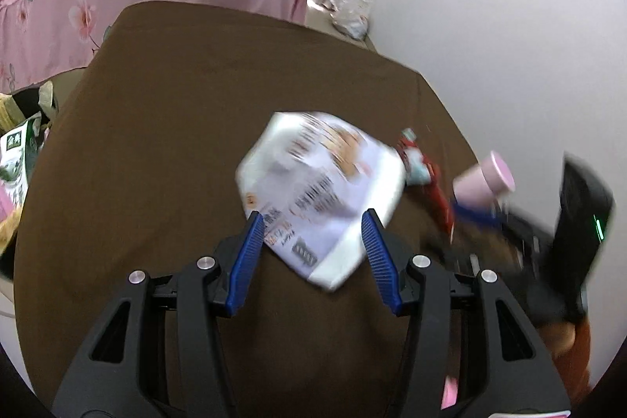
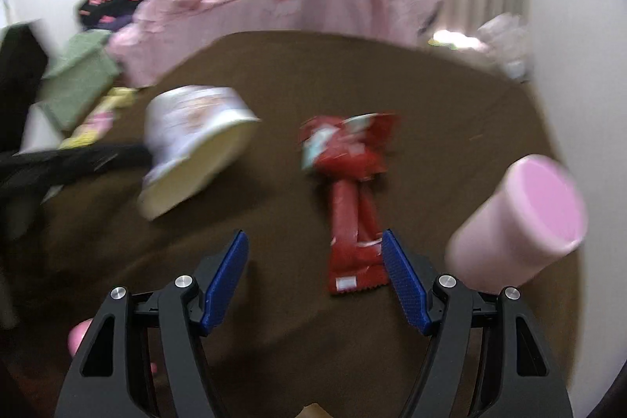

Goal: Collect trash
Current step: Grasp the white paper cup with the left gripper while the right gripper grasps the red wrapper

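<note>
both blue-padded grippers hang over the brown cloth-covered table, tilted down toward it, which suits a reach for litter lying flat on that cloth. on the table, largest first: a white printed paper tub, tipped on its side, sits between the spread pads of the left gripper; whether the pads touch it is hard to tell through the blur, but nothing looks pinched. right of the tub on the table stands a pale pink cylindrical cup, just outside the right gripper. smallest, a crumpled red foil snack wrapper lies flat mid-table, its lower end between the right gripper's wide-open pads, against the right-hand pad, ungripped. i judge each tool is lining up on its own piece.
</note>
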The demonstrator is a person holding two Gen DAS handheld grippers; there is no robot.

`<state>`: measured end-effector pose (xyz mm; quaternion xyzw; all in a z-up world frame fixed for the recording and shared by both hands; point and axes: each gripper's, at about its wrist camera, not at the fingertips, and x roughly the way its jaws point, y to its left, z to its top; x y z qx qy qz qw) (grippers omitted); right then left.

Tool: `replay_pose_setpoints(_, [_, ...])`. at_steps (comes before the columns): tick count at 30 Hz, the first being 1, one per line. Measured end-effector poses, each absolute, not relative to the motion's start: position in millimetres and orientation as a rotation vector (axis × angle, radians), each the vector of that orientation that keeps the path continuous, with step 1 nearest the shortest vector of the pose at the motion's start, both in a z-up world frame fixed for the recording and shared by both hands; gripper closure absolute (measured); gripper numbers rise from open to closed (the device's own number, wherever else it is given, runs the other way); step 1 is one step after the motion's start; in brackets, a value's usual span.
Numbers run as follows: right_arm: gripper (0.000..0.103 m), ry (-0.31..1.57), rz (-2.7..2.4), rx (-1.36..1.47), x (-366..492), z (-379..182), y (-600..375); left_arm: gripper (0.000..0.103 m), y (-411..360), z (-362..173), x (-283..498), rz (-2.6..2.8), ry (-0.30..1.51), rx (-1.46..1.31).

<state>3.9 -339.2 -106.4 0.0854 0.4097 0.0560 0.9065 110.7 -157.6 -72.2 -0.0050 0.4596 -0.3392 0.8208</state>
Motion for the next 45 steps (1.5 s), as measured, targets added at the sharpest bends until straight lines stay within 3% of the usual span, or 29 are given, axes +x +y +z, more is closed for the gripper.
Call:
replay_pose_setpoints(3, [0.037, 0.801, 0.254, 0.211, -9.4, -95.9, -329.4, 0.053, -158.4, -67.0, 128.6, -0.671, 0.919, -0.013])
replay_pose_setpoints(8, [0.038, 0.728, 0.046, 0.139, -6.8, -81.6, -333.5, 0.053, -136.7, -59.7, 137.0, -0.634, 0.906, -0.083])
replay_pose_setpoints(12, [0.049, 0.761, 0.004, 0.128, 26.0, -87.2, -336.8, 0.052, -124.4, -60.2, 126.9, -0.642, 0.915, -0.100])
replay_pose_setpoints(14, [0.051, 0.819, 0.012, 0.136, 44.6, -98.2, -338.9, 0.049, -123.9, -64.0, 127.5, -0.659, 0.943, -0.115])
replay_pose_setpoints(15, [0.062, 0.847, 0.016, 0.144, 48.9, -102.7, -341.3, 0.044, -123.7, -65.2, 126.2, -0.672, 0.957, -0.120])
replay_pose_setpoints(18, [0.064, 0.844, 0.032, 0.152, 42.2, -102.3, -340.7, 0.031, -132.2, -70.7, 120.1, -0.719, 1.000, -0.067])
replay_pose_setpoints(22, [0.070, 0.768, -0.023, 0.138, 1.3, -88.3, -339.0, 0.031, -144.4, -76.3, 120.0, -0.693, 1.050, -0.066])
replay_pose_setpoints(31, [0.070, 0.690, -0.091, 0.242, -65.7, -88.3, -354.0, 0.031, -186.5, -80.9, 152.5, -0.623, 1.036, -0.058])
replay_pose_setpoints(35, [0.070, 0.687, -0.074, 0.263, -71.8, -91.6, -353.6, 0.041, -185.1, -83.2, 159.4, -0.663, 1.026, -0.057])
replay_pose_setpoints(37, [0.070, 0.676, -0.067, 0.277, -73.9, -91.8, -353.0, 0.052, -180.5, -83.9, 159.0, -0.710, 1.051, -0.103])
replay_pose_setpoints(45, [0.070, 0.649, -0.064, 0.248, -74.1, -81.6, -343.6, 0.052, -168.5, -43.3, 114.7, -0.693, 0.865, 0.020])
